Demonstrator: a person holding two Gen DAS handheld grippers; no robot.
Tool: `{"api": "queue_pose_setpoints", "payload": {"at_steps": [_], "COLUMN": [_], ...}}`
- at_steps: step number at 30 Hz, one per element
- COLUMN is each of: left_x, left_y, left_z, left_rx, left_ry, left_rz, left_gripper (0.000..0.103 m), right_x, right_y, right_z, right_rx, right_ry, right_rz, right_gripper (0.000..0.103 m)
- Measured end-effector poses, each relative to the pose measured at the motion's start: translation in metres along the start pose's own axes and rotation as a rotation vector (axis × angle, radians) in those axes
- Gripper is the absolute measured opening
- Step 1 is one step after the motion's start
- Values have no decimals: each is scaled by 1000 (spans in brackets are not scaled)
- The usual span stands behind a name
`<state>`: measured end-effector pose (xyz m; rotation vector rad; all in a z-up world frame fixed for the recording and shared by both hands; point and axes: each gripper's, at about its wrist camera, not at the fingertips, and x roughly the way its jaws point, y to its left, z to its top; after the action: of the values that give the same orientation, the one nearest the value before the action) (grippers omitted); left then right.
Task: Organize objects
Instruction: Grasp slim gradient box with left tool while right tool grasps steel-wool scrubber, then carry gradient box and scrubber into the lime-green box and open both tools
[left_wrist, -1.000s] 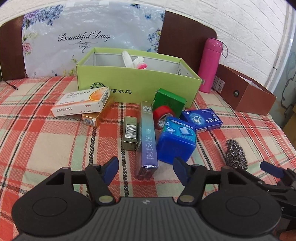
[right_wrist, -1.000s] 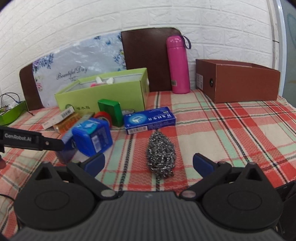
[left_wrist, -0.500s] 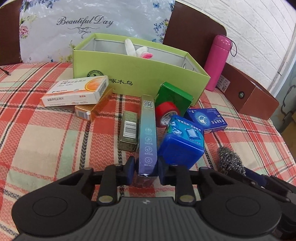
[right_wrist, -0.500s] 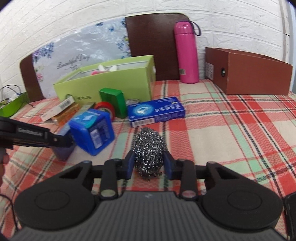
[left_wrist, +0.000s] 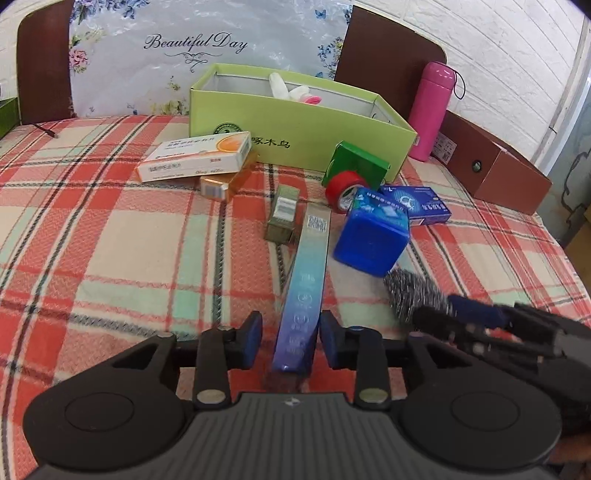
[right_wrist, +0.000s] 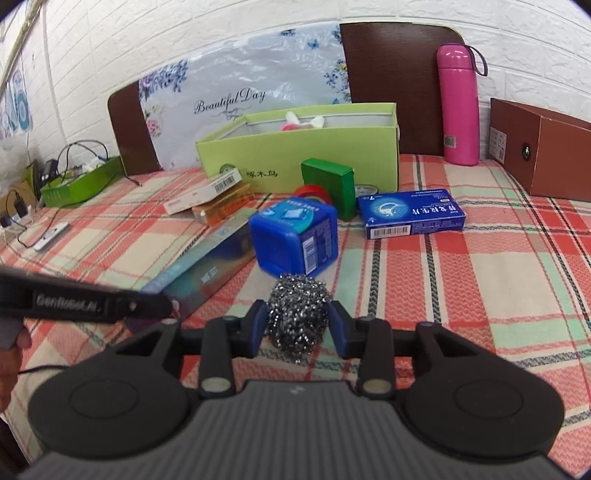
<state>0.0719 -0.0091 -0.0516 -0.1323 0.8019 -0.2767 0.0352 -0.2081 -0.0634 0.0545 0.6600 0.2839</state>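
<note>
A bed in a plaid sheet (left_wrist: 110, 236) carries a green box (left_wrist: 295, 125), brown box (left_wrist: 495, 166), pink flask (left_wrist: 430, 110), blue tub (left_wrist: 373, 236), red tape (left_wrist: 343, 184), steel scourer (right_wrist: 299, 314) and small cartons (left_wrist: 195, 157).

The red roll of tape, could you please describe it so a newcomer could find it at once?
Start at the big lime-green open box on the plaid cloth. Against its front right corner leans a small dark green box. The red tape roll stands on edge just before it, the only round, hollow item among rectangular cartons.
</note>
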Motion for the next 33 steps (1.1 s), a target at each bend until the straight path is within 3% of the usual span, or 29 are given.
{"api": "queue_pose_setpoints", "payload": {"at_steps": [2,7,8,11,19,22,23,26,33], "left_x": [8,26,29,33,34,34,33,28,-6], "left_y": [-4,-10,-7,-1,1,1,1,3,5], "left_z": [6,15,15,15,15,13,13,14,30], "left_rx": [15,58,49,10,9,27,30,21,35], "left_ry": [-5,9,14,31,18,16,15,23,-42], "left_rz": [7,40,41,10,15,13,5,-9,-52], "left_gripper": [55,59,58,36,36,36,28,25,23], "right_x": [-1,0,2,8,16,18,17,13,-12], "right_y": [-1,-2,-1,1,1,1,1,4,10], "right_z": [-2,-1,-1,-1,-1,-3,-3,0,31], "right_rx": [-3,-8,-11,-7,3,5,4,0,-14], "right_ry": [3,15,17,27,45,61,62,65,-31], "right_rz": [-7,-5,-2,3,-3,-2,0,37,134], "right_gripper": [47,49,49,49,49,39,37,34,34]}}
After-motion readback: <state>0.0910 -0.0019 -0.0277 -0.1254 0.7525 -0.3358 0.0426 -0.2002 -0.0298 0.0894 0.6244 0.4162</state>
